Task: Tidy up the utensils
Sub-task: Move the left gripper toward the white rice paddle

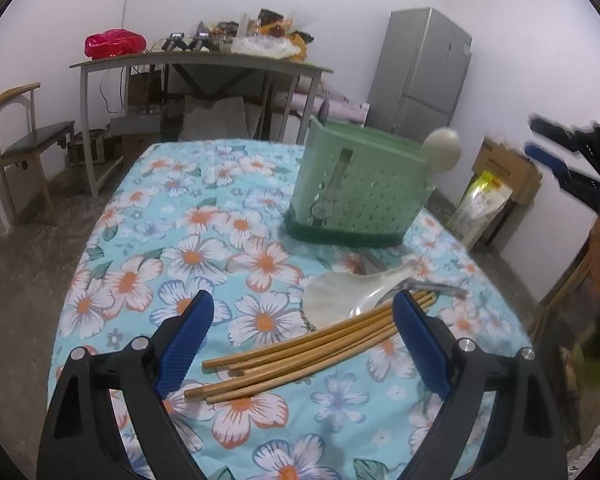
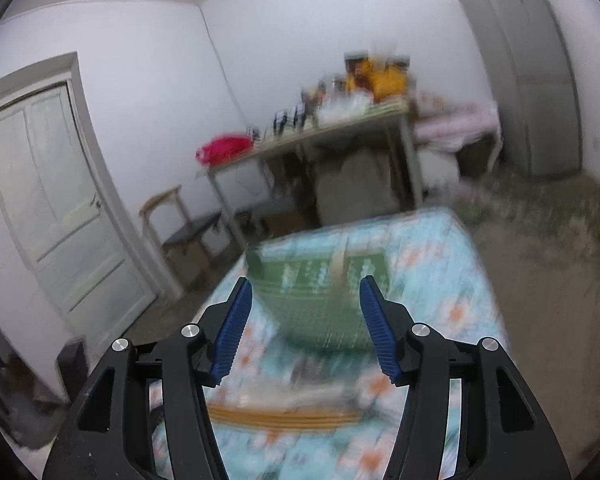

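Observation:
A bundle of several bamboo chopsticks point(image 1: 300, 352) lies on the floral tablecloth point(image 1: 204, 220). My left gripper point(image 1: 302, 298) hovers over the bundle, open wide, its blue fingers on either side and apart from the sticks. A white rice paddle point(image 1: 340, 292) and a thin metal utensil point(image 1: 440, 288) lie just beyond. The green perforated utensil holder point(image 1: 360, 192) stands upright further back with a white spoon point(image 1: 444, 148) in it. My right gripper point(image 2: 305, 281) is open and empty in a blurred view, with the holder point(image 2: 324, 300) beyond it and the chopsticks point(image 2: 284, 416) below. It also shows as the right gripper point(image 1: 556, 160) at the right edge.
Behind the table stand a grey desk point(image 1: 204, 62) piled with clutter, a wooden chair point(image 1: 28, 140) at left and a grey fridge point(image 1: 424, 68) at right. A cardboard box point(image 1: 508, 172) sits on the floor at right. A white door point(image 2: 56, 200) is at left.

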`<action>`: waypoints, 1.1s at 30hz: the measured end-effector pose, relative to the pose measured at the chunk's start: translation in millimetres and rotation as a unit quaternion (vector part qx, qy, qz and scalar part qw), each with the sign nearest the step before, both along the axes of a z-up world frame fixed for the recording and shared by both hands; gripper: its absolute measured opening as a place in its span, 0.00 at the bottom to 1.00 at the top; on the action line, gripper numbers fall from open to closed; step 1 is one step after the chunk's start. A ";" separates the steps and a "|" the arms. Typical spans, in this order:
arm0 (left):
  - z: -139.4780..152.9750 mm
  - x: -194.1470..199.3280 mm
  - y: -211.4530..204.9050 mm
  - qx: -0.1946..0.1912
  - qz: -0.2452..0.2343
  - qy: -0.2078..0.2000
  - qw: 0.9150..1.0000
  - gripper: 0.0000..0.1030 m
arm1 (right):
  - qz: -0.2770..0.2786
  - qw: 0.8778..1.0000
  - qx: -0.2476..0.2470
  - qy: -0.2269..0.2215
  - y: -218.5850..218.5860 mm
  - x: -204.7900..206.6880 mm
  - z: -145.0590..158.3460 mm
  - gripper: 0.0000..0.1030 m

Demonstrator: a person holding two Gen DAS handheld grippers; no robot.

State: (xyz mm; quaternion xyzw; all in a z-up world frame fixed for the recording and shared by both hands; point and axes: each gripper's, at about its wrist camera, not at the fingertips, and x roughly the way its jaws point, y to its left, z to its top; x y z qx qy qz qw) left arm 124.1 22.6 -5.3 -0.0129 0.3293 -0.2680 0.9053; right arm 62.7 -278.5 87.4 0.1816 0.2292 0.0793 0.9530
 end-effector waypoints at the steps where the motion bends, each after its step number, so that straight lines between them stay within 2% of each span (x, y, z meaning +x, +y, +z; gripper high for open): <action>1: -1.0 2.0 -2.5 0.003 -0.001 0.000 1.000 0.86 | 0.007 1.000 0.007 0.026 6.8 -0.9 -15.0 0.53; 3: -3.5 9.4 -7.5 0.008 0.001 0.004 1.000 0.86 | 0.010 0.998 0.012 0.068 17.8 0.0 -40.2 0.53; 6: -8.9 24.9 -13.7 0.004 0.006 0.023 1.000 0.86 | 0.012 0.988 0.025 0.152 35.9 7.9 -83.1 0.53; 8: -13.9 39.3 -18.2 -0.004 0.003 0.047 0.999 0.86 | 0.016 0.983 0.018 0.181 42.3 10.2 -96.5 0.53; 11: -19.3 56.4 -20.7 -0.030 -0.006 0.078 0.997 0.84 | 0.018 0.982 0.017 0.188 45.5 6.6 -100.6 0.53; 18: -40.2 81.7 -34.7 -0.060 -0.023 0.141 0.988 0.54 | 0.019 0.983 0.025 0.181 34.6 -2.2 -98.6 0.53; 21: -51.2 80.8 -37.4 -0.060 -0.017 0.158 0.985 0.49 | 0.015 0.983 0.026 0.181 32.2 -2.7 -101.3 0.53; 29: -66.6 61.0 -41.7 -0.034 -0.022 0.153 0.987 0.44 | 0.018 0.982 0.037 0.183 19.2 0.4 -108.2 0.53; 30: -67.0 57.7 -42.1 -0.030 -0.023 0.148 0.988 0.40 | 0.018 0.982 0.039 0.182 17.4 0.1 -108.6 0.53; 31: -66.7 54.8 -42.8 -0.028 -0.027 0.142 0.989 0.30 | 0.018 0.982 0.041 0.182 16.6 0.1 -108.6 0.53; 33: -64.7 46.3 -47.7 -0.018 -0.047 0.124 0.991 0.24 | 0.020 0.982 0.046 0.181 14.3 -0.4 -109.5 0.53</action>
